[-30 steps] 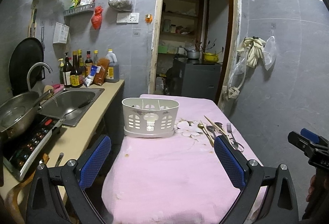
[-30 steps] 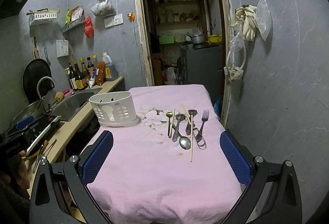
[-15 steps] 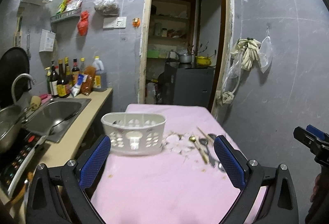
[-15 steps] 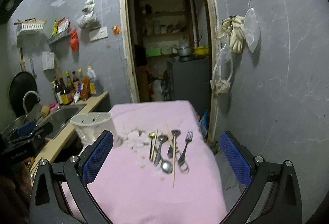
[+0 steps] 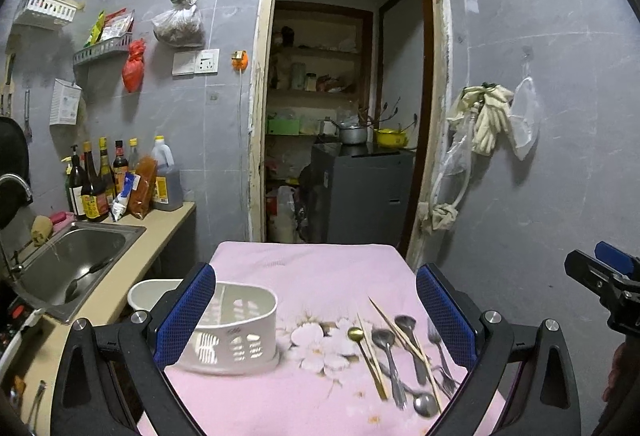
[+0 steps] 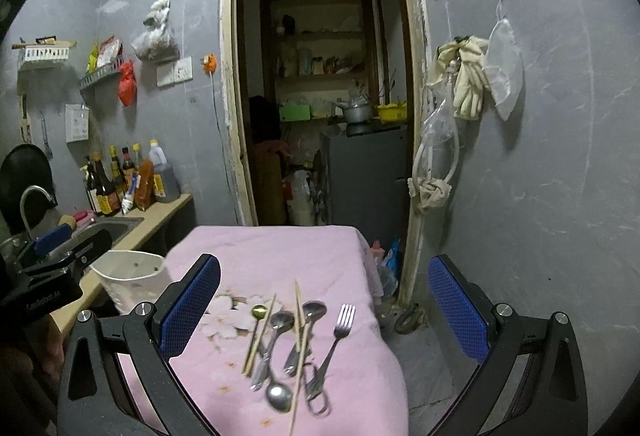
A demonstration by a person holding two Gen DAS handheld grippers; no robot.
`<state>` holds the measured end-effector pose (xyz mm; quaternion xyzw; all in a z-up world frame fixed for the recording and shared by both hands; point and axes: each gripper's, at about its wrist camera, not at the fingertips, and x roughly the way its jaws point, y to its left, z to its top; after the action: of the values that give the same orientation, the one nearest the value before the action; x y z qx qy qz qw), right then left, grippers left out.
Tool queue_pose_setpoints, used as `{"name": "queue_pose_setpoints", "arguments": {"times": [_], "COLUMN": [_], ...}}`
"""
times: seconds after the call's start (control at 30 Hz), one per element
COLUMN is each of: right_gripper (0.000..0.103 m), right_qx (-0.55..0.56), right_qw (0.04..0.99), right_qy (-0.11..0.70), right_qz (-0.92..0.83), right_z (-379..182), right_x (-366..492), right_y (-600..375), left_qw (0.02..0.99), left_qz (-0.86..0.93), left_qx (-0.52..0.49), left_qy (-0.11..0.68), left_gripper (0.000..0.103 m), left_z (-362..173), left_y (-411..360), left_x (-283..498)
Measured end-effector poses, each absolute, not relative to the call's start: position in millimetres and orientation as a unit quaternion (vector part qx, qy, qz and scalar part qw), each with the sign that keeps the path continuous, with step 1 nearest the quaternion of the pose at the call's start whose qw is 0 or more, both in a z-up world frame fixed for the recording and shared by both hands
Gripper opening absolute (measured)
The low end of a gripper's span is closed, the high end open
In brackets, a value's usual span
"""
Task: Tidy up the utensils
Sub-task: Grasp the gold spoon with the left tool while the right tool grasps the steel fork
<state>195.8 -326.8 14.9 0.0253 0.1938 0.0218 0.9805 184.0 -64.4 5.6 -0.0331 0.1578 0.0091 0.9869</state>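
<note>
A white slotted utensil holder stands on the left of the pink-clothed table; in the right wrist view the holder is partly hidden behind the left finger. Several utensils lie loose on the right of the cloth: spoons, a fork, wooden chopsticks and a gold-headed spoon. My left gripper is open and empty above the table's near end. My right gripper is open and empty, over the utensils. Each gripper shows at the edge of the other's view.
A counter with a steel sink and bottles runs along the left. A doorway opens behind the table, with a dark cabinet inside. Gloves and bags hang on the right wall.
Both grippers have moved forward and lower over the table. The holder and utensils now sit nearer and lower in both views. Nothing was picked up.
</note>
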Motion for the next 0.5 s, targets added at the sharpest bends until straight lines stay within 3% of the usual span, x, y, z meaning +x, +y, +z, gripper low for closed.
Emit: {"name": "queue_pose_setpoints", "arguments": {"times": [0.23, 0.5], "right_gripper": [0.102, 0.102], "right_qx": [0.019, 0.043], "right_qw": [0.973, 0.947], "right_qy": [0.225, 0.309], "right_qz": [0.042, 0.073], "right_z": [-35.3, -113.4], "right_x": [267.2, 340.5], "right_y": [-345.8, -367.0], "left_qw": [0.982, 0.962], "left_qz": [0.035, 0.021], "left_qx": [-0.02, -0.01], "left_qy": [0.182, 0.273], "left_gripper": [0.101, 0.101], "left_z": [-32.2, -100.7], "left_y": [-91.0, -110.5], "left_x": [247.0, 323.1]}}
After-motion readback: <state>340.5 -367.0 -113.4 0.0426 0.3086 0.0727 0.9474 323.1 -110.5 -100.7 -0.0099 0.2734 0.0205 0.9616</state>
